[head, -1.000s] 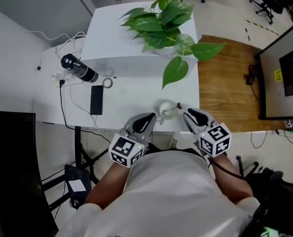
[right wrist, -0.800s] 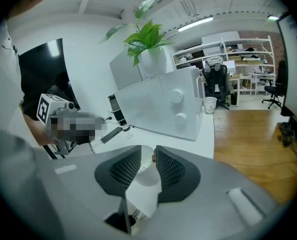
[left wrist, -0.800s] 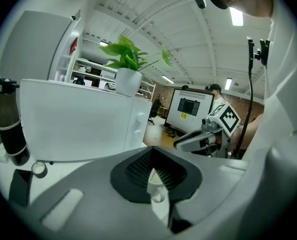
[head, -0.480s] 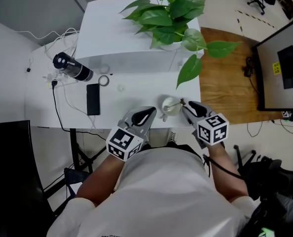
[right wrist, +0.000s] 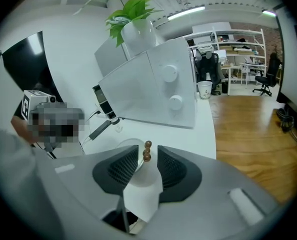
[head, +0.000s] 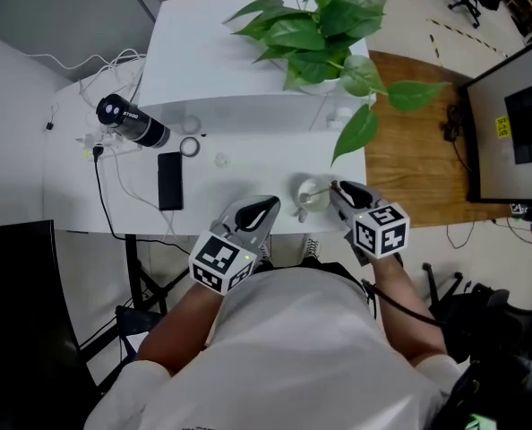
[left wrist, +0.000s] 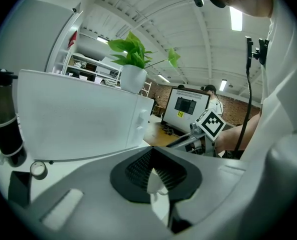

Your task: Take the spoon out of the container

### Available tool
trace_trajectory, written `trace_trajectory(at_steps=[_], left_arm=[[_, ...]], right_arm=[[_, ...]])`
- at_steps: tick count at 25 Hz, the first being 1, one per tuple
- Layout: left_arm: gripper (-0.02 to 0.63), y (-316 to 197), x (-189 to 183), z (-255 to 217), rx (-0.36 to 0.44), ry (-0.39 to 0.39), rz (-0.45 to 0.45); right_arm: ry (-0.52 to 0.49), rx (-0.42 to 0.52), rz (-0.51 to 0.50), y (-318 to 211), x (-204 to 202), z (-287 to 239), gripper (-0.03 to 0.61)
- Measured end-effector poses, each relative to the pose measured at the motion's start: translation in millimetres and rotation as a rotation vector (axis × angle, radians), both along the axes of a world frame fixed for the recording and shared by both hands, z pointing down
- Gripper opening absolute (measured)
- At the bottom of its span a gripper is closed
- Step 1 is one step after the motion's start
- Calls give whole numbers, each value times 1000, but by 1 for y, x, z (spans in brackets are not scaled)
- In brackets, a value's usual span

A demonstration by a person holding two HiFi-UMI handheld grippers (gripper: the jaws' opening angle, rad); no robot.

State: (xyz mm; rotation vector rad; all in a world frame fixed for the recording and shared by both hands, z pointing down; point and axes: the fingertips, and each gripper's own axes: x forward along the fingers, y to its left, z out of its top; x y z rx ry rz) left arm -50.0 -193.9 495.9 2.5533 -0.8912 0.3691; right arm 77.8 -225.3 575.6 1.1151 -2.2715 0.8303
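The right gripper (right wrist: pixel 148 159) stands wide, its pads either side of the spoon (right wrist: pixel 147 145), whose beaded handle rises from the small container (head: pixel 307 195) at the worktop's (head: pixel 239 173) near edge. The left gripper (head: pixel 268 206) is closed and empty. A skewed pinch could tip the unsteadied container over the edge.

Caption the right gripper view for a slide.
Right gripper, open, flanks the spoon handle standing in the white cup.
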Motion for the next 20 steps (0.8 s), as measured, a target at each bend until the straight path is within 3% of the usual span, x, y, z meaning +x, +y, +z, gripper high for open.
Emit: trace_trajectory(at_steps=[20], left_arm=[[5,-3,2,-1,-7,3,-6]], right_arm=[[-3,-14,-34,-3,-6,7,66]])
